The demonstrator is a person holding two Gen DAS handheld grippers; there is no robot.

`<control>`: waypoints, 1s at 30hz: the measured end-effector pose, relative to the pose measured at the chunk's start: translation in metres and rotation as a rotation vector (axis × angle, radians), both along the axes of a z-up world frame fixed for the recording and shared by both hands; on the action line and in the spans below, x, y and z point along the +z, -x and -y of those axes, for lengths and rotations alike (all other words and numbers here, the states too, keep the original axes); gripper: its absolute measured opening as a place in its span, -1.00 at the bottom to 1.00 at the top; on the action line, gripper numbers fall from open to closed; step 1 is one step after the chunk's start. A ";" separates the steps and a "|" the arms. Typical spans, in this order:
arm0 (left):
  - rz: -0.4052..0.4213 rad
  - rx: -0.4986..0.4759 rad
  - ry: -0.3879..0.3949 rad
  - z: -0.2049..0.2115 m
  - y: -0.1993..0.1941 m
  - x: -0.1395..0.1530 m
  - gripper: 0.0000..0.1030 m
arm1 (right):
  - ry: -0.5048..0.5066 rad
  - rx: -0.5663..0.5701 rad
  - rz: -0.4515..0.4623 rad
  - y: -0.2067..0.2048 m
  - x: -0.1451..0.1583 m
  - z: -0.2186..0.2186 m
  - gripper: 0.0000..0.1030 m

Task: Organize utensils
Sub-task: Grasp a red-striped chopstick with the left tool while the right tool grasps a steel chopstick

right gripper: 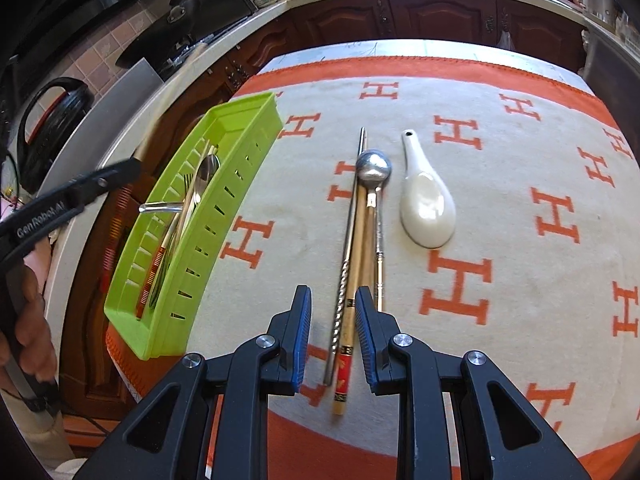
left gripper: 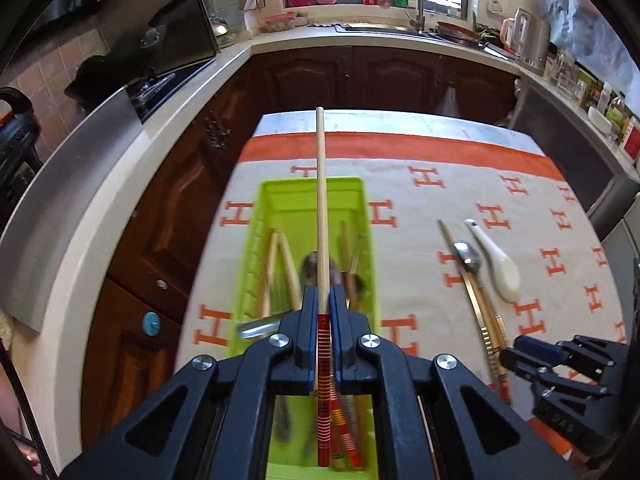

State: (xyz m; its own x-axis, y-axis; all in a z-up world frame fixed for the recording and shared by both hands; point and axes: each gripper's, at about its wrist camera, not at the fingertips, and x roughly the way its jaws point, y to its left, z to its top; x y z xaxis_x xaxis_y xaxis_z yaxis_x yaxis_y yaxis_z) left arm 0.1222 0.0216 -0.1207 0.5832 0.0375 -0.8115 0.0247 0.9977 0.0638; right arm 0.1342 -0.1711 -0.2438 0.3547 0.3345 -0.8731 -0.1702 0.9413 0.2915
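Left wrist: chopstick (left gripper: 320, 200) clamped in left claw (left gripper: 321, 304).

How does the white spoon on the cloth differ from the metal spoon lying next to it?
The white spoon looks ceramic, glossy and broad, while the metal spoon is dull grey with a small round bowl. The white spoon has a short, thick handle with a hole at its end; the metal spoon has a long, thin one. The white spoon lies alone on the cloth; the metal spoon rests against chopsticks. Both lie outside the green tray, handles roughly parallel.
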 end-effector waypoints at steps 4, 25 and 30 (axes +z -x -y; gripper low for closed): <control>-0.030 -0.001 -0.052 -0.012 -0.001 -0.016 -0.93 | 0.012 0.004 -0.028 -0.006 -0.008 -0.009 -0.55; -0.109 0.017 0.071 -0.051 -0.001 -0.043 -0.61 | 0.179 -0.014 -0.025 -0.037 -0.031 -0.048 -0.63; -0.097 0.047 0.100 -0.064 0.001 -0.039 -0.55 | 0.308 -0.005 0.003 -0.041 -0.033 -0.063 -0.80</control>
